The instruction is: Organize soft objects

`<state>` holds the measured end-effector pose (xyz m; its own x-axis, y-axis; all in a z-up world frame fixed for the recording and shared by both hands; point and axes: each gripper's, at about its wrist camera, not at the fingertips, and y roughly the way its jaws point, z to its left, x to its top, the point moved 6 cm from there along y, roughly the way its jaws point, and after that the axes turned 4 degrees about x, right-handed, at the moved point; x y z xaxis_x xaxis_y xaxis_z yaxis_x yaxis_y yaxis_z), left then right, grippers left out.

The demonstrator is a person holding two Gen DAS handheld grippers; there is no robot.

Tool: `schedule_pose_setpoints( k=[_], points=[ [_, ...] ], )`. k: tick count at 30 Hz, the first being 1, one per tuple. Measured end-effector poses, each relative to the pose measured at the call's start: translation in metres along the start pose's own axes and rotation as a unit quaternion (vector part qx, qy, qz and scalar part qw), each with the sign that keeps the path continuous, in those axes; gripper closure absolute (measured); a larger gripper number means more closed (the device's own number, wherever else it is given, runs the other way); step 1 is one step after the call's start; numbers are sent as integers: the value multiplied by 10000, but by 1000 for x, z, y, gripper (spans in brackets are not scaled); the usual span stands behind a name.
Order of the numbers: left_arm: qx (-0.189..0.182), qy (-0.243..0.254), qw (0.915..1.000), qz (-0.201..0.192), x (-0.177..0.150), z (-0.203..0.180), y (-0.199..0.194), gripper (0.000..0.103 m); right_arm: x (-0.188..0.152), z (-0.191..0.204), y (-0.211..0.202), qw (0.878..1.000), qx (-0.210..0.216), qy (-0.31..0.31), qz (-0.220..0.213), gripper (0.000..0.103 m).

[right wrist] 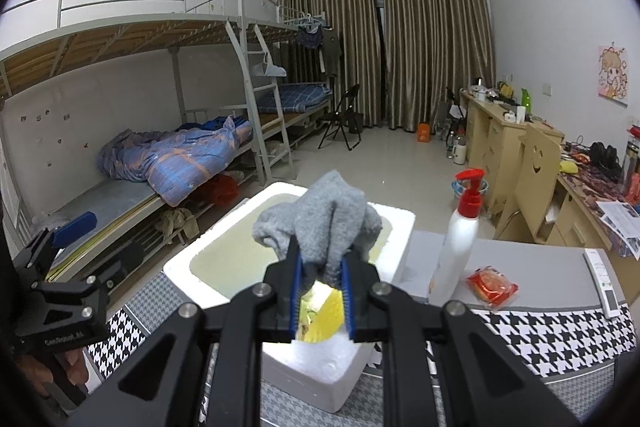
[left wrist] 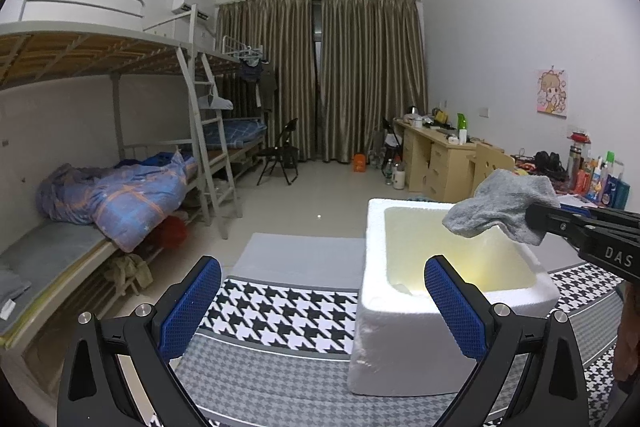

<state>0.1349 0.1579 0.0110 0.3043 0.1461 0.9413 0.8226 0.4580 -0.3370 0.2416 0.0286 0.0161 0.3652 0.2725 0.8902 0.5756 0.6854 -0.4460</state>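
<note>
Over the white foam box (left wrist: 372,307), in the left wrist view, the right gripper (left wrist: 534,215) is holding a soft, crumpled gray sock (left wrist: 504,205) up in the air, while the left gripper (left wrist: 322,307) is sitting wide open with nothing in it. From the right wrist view, the right gripper (right wrist: 322,267) is squeezing the sock (right wrist: 320,223), which is puffing up in fuzzy folds above the box (right wrist: 188,263).
</note>
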Motion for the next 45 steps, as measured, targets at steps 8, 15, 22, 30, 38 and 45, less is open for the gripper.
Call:
schedule_pose_setpoints(
  k=[8,15,22,30,38,45],
  points=[
    [163,-19,9999,-9,-4,10,-6,1,-8,6,18,9997,23,51,251,80],
    [208,-127,9997,-29,-5,15,-9,1,-13,5,30,9988,22,100,473,49],
    [268,-160,9995,-27,-5,18,-13,1,-11,7,19,9992,47,139,361,29],
    [185,-107,9997,-70,-6,9,-21,1,-8,10,-3,9998,107,127,130,22],
    [-8,-56,9997,-217,-2,-8,-43,1,-8,6,-33,9995,202,131,-191,15],
    [-76,20,9994,-327,5,-26,-57,1,-10,-2,-63,9982,183,94,-566,4]
  ],
)
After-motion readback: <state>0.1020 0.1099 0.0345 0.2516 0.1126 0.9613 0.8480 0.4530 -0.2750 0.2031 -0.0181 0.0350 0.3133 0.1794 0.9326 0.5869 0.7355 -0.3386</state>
